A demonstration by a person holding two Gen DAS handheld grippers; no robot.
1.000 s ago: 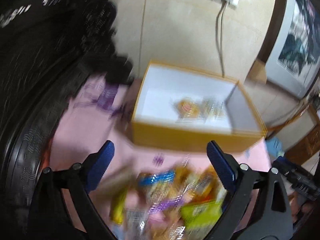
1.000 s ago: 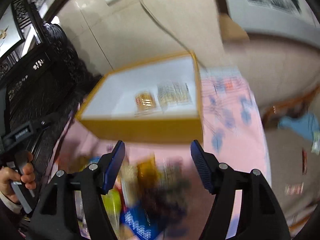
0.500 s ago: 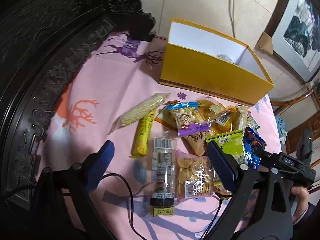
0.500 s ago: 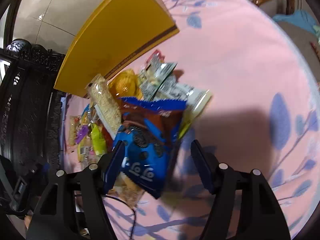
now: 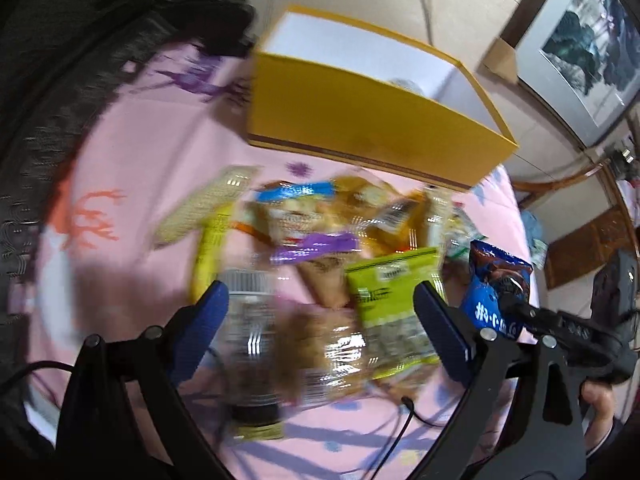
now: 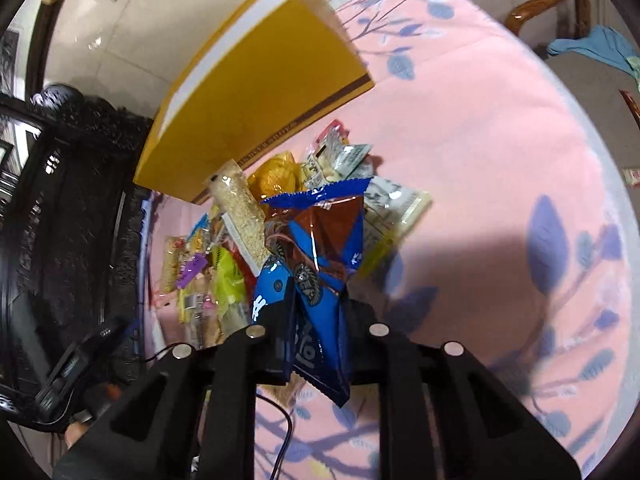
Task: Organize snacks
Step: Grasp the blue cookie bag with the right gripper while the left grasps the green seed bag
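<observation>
Right wrist view: the blue cookie packet (image 6: 320, 264) sits directly between the fingers of the right gripper (image 6: 316, 320), its lower end hanging past them toward the camera. The fingers are pressed together on the packet, pinching its crumpled middle. Behind it lies the snack pile (image 6: 240, 232), with a sesame bar (image 6: 242, 210) and silver wrappers (image 6: 340, 160) touching one another. The yellow box (image 6: 256, 92) stands just beyond the pile.

Left wrist view: the left gripper (image 5: 320, 328) is spread wide and holds nothing, hovering over a green packet (image 5: 384, 300) and a blurred clear packet (image 5: 256, 328). All rest on a pink patterned tablecloth (image 5: 132, 168). Dark carved furniture (image 5: 60, 60) borders it; a framed picture (image 5: 580, 40) leans against the tiled wall.
</observation>
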